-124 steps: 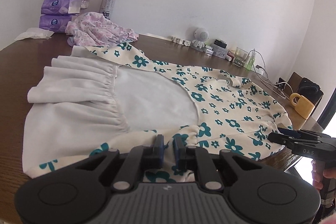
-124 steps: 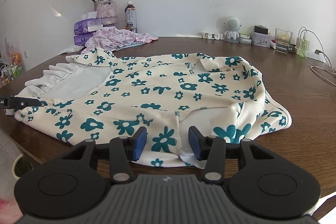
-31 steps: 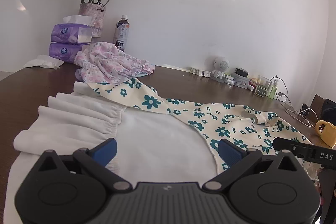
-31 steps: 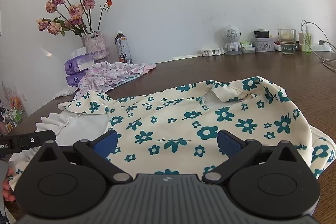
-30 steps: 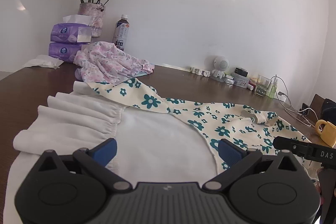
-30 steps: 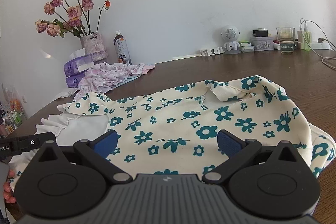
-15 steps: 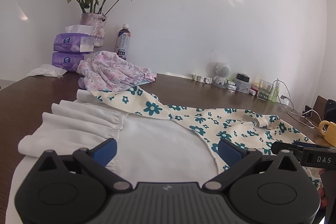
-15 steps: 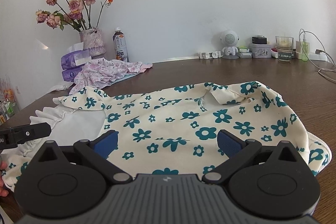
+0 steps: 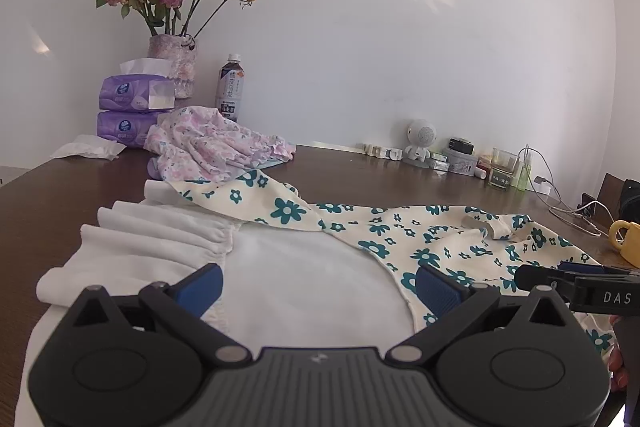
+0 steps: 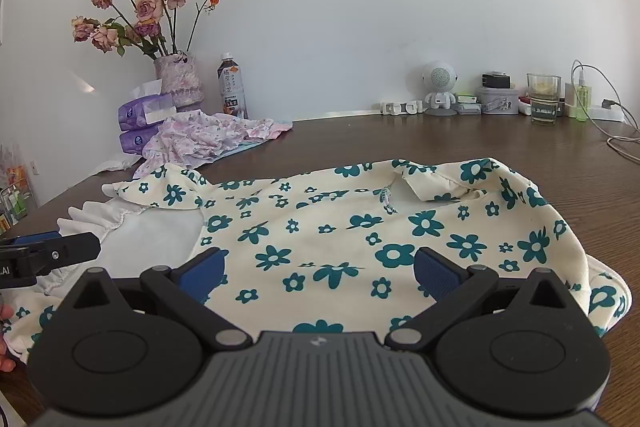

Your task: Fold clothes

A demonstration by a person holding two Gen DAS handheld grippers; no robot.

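Note:
A cream dress with teal flowers (image 10: 340,227) lies spread on the brown table (image 10: 460,139), folded lengthwise so its white lining (image 9: 304,267) and white gathered ruffle (image 9: 152,235) show at the left end. My left gripper (image 9: 318,287) hangs open above the white lining, nothing between its blue pads. My right gripper (image 10: 320,273) stands open over the flowered part near the front edge, empty too. Each gripper's tip shows at the edge of the other's view.
A crumpled pink floral garment (image 9: 212,147) lies at the back left, by purple tissue packs (image 9: 132,107), a vase of roses (image 9: 172,67) and a bottle (image 9: 230,87). Small items, a glass (image 10: 542,99) and cables line the back right; a yellow mug (image 9: 628,241) stands at the right.
Four seconds ago the left gripper was shut on the hem and the right nearly closed on fabric; both now stand wide open, lifted clear. The near edge lies folded over.

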